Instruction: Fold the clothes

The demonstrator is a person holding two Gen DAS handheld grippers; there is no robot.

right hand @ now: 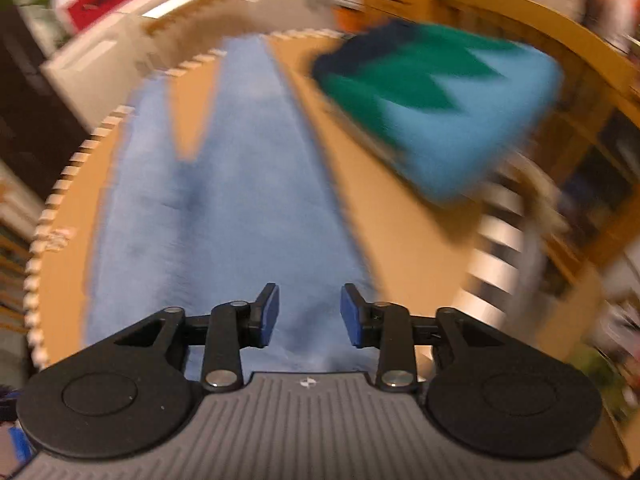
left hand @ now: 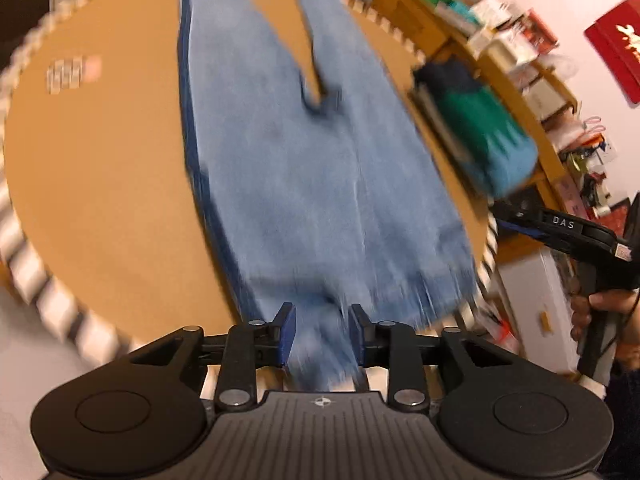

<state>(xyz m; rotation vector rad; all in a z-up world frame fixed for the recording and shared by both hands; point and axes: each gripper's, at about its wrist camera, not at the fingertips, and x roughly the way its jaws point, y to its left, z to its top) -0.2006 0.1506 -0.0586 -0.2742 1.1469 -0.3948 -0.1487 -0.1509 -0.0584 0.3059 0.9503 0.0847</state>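
A pair of light blue jeans (left hand: 304,184) lies flat along the round brown table (left hand: 100,200), legs pointing away. It also shows in the right wrist view (right hand: 224,216). My left gripper (left hand: 322,336) is at the near end of the jeans; denim runs between its parted blue pads, and blur hides whether they pinch it. My right gripper (right hand: 309,316) is open above the near end of the jeans, with cloth below its pads. The right gripper also shows in the left wrist view (left hand: 568,232) off the table's right edge.
A folded garment in green, light blue and navy (right hand: 436,112) lies on the table to the right of the jeans, also in the left wrist view (left hand: 480,136). The table has a striped rim (left hand: 44,300). Wooden shelves (left hand: 520,60) full of items stand beyond.
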